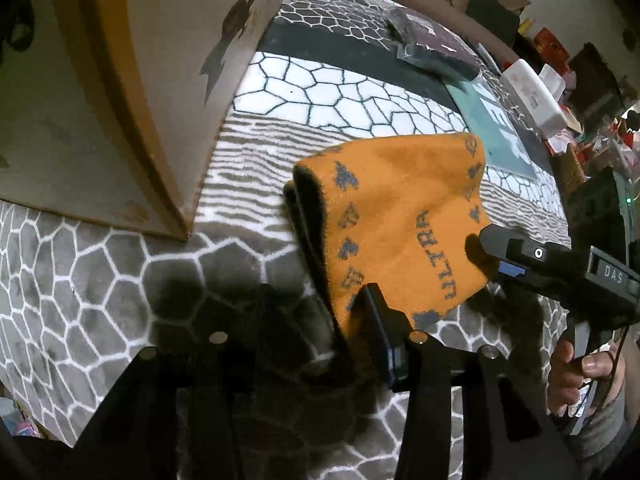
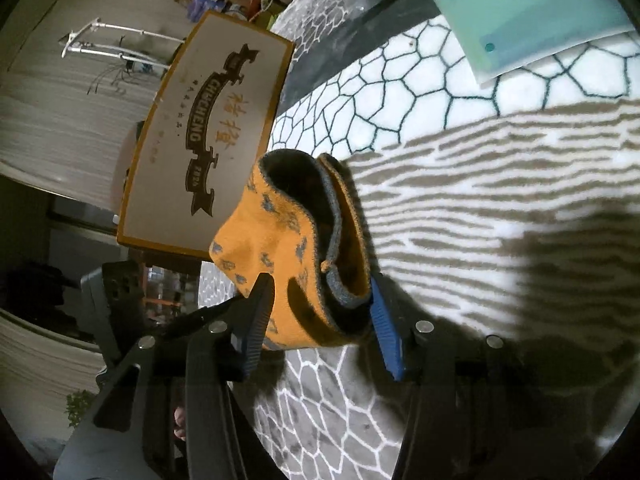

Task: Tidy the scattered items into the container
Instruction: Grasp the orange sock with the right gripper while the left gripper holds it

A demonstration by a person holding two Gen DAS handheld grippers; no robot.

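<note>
one orange sock, two grippers on it, one box beside

one orange sock (image 1: 400, 216) with grey motifs and the word "ultra" is in view, lifted above the patterned blanket (image 1: 100, 280). there are two grippers, one cardboard box (image 1: 132, 92), one dark packet in clear wrap (image 1: 432, 46), one teal card (image 1: 496, 128) and one white case (image 1: 532, 92).

ahead and to the left of the left gripper (image 1: 320, 340) stands the box, its lower corner resting on the blanket just left of the sock's open cuff. between that corner and the sock lies a strip of striped blanket. straight ahead, past the sock, the white honeycomb band lies bare up to the dark packet. far ahead on the right, the teal card and the white case lie by the blanket's edge, with clutter beyond.

the left gripper has its right finger (image 1: 380, 332) pressed against the sock's lower edge; its other finger is lost in dark blur, so i cannot tell how wide it stands. the right gripper (image 2: 320, 320) comes in from the left gripper's right side and pinches the sock: its two fingers (image 2: 258, 316) are part spread, with folded orange fabric filling the gap and touching both pads. from the right wrist view the sock's (image 2: 296, 240) cuff gapes open, facing the printed side of the box (image 2: 208, 132), which stands ahead and to the left of that gripper. in that view the teal card (image 2: 528, 12) lies far ahead on the right.
</note>
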